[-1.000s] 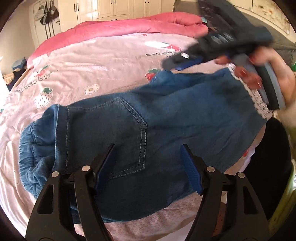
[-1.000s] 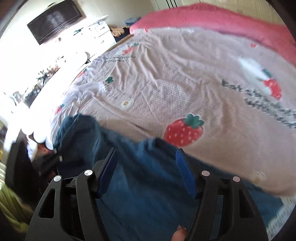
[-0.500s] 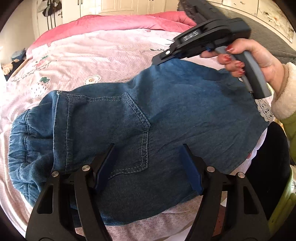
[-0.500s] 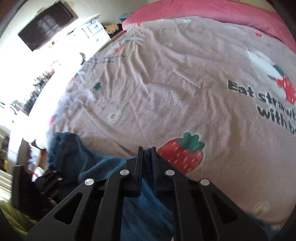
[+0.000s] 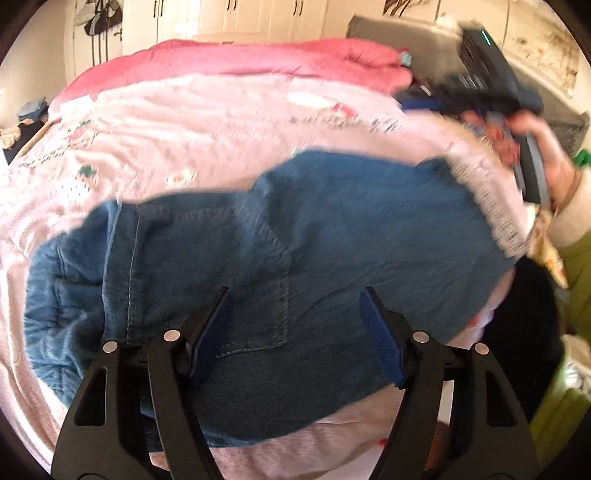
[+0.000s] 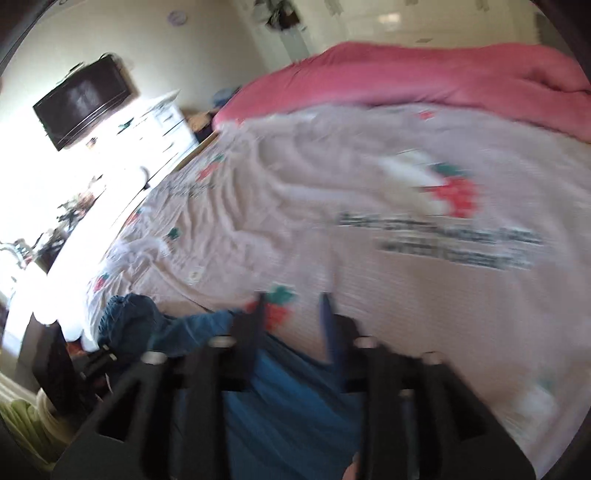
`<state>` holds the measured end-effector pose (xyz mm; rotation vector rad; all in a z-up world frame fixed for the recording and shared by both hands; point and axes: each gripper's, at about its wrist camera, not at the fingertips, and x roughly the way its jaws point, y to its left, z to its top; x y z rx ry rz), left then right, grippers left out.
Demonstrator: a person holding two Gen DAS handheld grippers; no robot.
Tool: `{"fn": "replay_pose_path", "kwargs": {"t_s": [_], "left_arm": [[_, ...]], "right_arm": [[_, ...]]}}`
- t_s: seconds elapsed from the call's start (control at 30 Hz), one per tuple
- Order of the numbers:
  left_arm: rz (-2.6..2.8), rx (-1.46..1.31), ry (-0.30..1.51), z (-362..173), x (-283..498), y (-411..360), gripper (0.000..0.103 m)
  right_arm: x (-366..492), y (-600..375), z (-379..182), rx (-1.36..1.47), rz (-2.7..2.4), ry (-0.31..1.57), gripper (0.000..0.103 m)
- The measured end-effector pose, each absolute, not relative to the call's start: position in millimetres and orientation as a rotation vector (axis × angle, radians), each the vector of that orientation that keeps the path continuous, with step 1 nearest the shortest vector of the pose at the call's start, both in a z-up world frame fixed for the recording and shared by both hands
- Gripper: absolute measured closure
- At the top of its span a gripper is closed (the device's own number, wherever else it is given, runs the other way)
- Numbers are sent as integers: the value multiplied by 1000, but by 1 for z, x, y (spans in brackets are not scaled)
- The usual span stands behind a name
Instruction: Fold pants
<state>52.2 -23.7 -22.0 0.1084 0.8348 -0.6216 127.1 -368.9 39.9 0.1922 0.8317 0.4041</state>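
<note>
Blue denim pants [image 5: 295, 258] lie folded on the pink strawberry bedspread [image 5: 184, 129], elastic waistband at the left, back pocket facing up. My left gripper [image 5: 295, 328] is open and empty, hovering just above the pocket area. My right gripper [image 6: 293, 314] is open with nothing between its fingers, above the far edge of the pants [image 6: 288, 406]; the view is blurred. In the left wrist view the right gripper [image 5: 484, 88] is raised at the upper right, held by a hand with red nails.
A red-pink duvet [image 5: 240, 61] lies bunched along the far side of the bed. White wardrobes [image 5: 240, 18] stand behind. A wall television [image 6: 83, 103] and a white dresser [image 6: 162, 125] are left of the bed. The bed's near edge is below the pants.
The right gripper has opened, let go of the pants' far edge and lifted away up and to the right. The pants now lie flat. The left gripper stayed open over them.
</note>
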Motion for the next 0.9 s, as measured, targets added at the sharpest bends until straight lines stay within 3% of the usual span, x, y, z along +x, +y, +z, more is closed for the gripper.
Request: {"fn": "replay_pose_path", "kwargs": {"t_s": [0.23, 0.53, 0.6, 0.63, 0.67, 0.9], "left_arm": [[-660, 132, 783, 13, 87, -59, 36], [-746, 102, 867, -3, 135, -125, 36], [-750, 106, 881, -10, 140, -132, 38], [-735, 115, 900, -18, 144, -135, 41], [-718, 119, 914, -23, 148, -136, 43], [-676, 99, 961, -41, 168, -133, 53]], "right_arm": [[70, -457, 23, 248, 158, 871, 58], [82, -465, -12, 319, 131, 940, 54], [87, -461, -18, 305, 124, 958, 68], [90, -455, -21, 273, 127, 963, 87], [89, -452, -22, 266, 142, 963, 91], [78, -458, -17, 211, 105, 913, 95]]}}
